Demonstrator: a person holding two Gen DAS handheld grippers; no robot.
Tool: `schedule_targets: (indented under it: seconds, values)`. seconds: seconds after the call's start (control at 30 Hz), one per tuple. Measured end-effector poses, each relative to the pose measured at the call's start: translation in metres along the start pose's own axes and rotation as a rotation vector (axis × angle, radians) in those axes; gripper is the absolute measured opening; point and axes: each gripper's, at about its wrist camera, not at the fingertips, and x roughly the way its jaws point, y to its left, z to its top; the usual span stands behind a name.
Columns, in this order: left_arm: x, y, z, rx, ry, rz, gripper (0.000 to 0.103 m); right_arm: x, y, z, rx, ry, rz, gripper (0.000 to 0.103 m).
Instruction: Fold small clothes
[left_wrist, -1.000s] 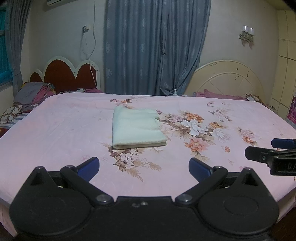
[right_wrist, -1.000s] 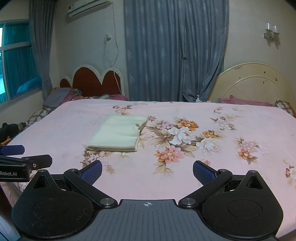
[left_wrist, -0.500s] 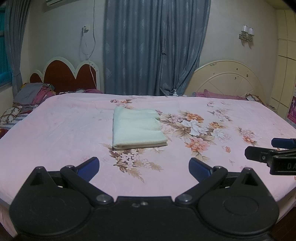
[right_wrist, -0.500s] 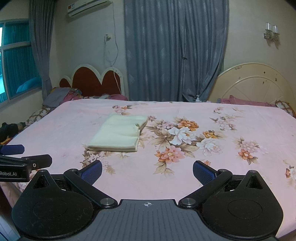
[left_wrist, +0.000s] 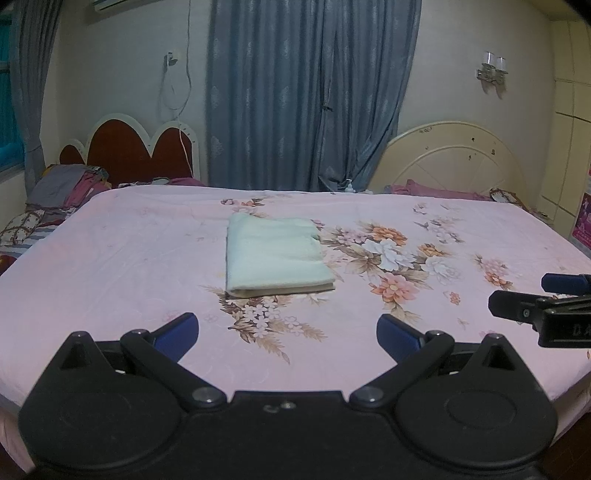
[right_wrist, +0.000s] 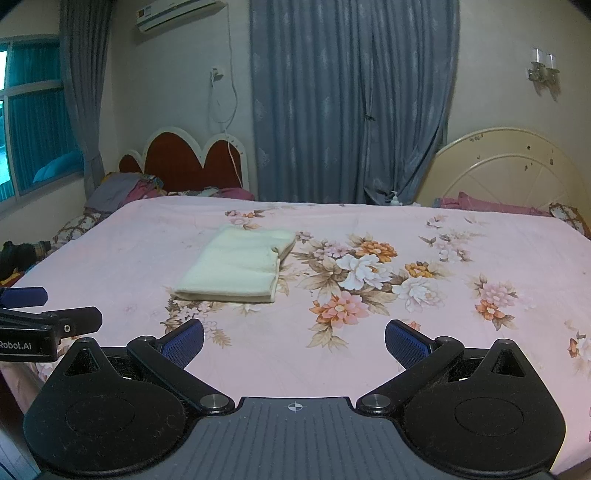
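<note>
Both hand-held grippers, left (left_wrist: 287, 334) and right (right_wrist: 294, 341), gape wide and empty above the bed's (left_wrist: 110, 266) near edge. Well ahead, the folded cloth (left_wrist: 273, 254) lies flat on the flowered sheet.

Both your wrist cams sit low at the near edge of the bed (left_wrist: 110, 266), looking forward along their own fingers toward the far wall and blue curtain (left_wrist: 310, 92).

Left wrist cam: left gripper (left_wrist: 288, 332) fills the bottom of frame, folded cloth (left_wrist: 273, 254) just left of centre at mid-range. Right gripper (left_wrist: 546, 314) pokes in at the right edge.

Right wrist cam: parallel heading, offset to the right, so the cloth (right_wrist: 240, 266) shifts further left. Left gripper (right_wrist: 37, 317) shows at the left edge.

Shared: bed, cloth, curtain, both headboards, wall lamp (right_wrist: 543, 70).
</note>
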Motion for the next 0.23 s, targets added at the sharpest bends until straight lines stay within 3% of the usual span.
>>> schedule_targets:
  seconds: [0.23]
  values:
    - [-0.0003, -0.0004, -0.0005, 0.005, -0.011, -0.002, 0.098, 0.0001, 0.0015, 0.0003, -0.003, 0.0, 0.001, 0.103]
